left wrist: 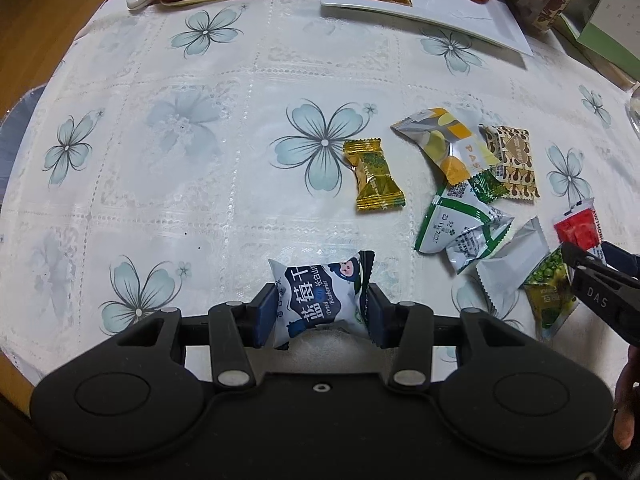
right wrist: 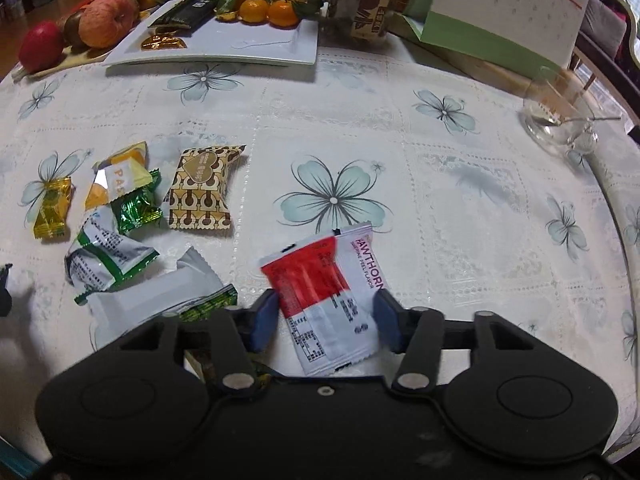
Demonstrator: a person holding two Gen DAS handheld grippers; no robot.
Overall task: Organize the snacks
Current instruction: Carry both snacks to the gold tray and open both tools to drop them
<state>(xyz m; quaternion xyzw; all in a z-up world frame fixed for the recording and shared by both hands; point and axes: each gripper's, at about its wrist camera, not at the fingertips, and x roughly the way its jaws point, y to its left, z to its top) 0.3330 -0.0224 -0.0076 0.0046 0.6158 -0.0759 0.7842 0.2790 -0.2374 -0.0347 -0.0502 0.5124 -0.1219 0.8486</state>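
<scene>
Left tongs (left wrist: 322,310) are clamped on the blueberry packet (left wrist: 320,298), just off the desk (left wrist: 240,140). Right tongs (right wrist: 326,320) straddle the red hawthorn packet (right wrist: 324,292); can't tell if they're actually pinching it. Both packets sit near the loose snack pile (left wrist: 472,200), hawthorn right beside it.

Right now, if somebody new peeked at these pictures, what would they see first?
Probably the two snacks between the fingers: the left gripper pinches a white and dark blue dried blueberry packet, and the red and white hawthorn packet sits between the right gripper fingers. Next comes the jumble of loose snack packets on the flowered tablecloth, then the white tray with tangerines at the far edge.
</scene>
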